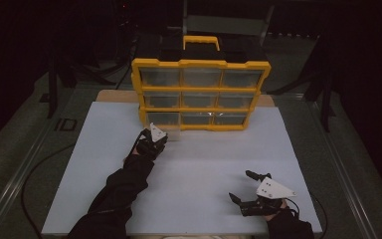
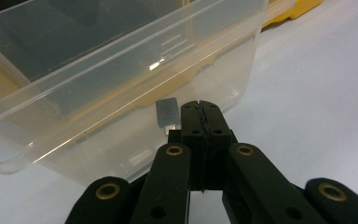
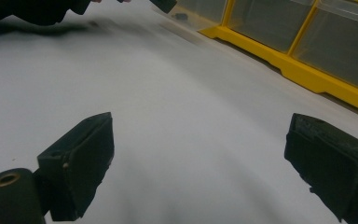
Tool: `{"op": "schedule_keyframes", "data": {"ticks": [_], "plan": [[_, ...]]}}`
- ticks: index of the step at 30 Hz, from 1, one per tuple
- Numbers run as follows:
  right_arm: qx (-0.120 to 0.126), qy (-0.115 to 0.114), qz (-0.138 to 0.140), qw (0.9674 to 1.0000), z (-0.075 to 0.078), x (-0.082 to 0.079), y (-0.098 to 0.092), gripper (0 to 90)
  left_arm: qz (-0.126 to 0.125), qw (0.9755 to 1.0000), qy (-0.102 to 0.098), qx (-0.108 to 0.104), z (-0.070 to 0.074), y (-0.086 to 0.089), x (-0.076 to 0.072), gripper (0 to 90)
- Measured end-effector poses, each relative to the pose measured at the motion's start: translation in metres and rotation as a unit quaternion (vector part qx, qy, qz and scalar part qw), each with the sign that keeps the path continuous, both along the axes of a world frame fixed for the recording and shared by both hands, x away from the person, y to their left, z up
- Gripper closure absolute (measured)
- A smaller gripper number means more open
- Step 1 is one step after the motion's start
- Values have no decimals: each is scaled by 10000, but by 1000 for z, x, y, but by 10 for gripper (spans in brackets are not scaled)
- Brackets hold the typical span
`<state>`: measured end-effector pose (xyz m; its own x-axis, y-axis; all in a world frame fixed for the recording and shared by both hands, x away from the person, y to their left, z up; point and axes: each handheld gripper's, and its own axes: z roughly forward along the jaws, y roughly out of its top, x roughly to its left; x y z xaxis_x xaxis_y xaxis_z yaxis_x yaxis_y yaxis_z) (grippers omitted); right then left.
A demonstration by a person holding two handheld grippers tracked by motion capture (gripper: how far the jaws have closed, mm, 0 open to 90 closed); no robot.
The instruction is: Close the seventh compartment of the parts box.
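My left claw is matte black plastic, with brass-ringed screw holes along its linked arms and a thin seam where the two pads meet. A grey three-cornered plate sits atop it. The right claw has blocky black pads with rough faces, its own pale plate behind them, and a thin cable. I wear long black sleeves.

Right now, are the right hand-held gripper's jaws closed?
No, the right hand-held gripper has its jaws spread wide over the bare white board.
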<state>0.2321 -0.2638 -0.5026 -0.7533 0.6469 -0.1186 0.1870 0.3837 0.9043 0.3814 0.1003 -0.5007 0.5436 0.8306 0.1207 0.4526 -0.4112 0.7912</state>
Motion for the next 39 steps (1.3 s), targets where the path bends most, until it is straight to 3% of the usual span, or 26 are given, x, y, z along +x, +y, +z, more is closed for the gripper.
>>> {"op": "schedule_keyframes", "data": {"ticks": [7, 21, 39], "plan": [[-6, -8, -6, 10000, 0, 0, -1, 83, 32, 10000, 13, 82, 2, -1, 7, 899], [-9, -1, -23, 10000, 0, 0, -1, 83, 89, 10000, 19, -28, 0, 0, 20, 899], [-13, 6, -24, 10000, 0, 0, 0, 82, 114, 9998, -147, 39, -1, 3, 32, 900]]}}
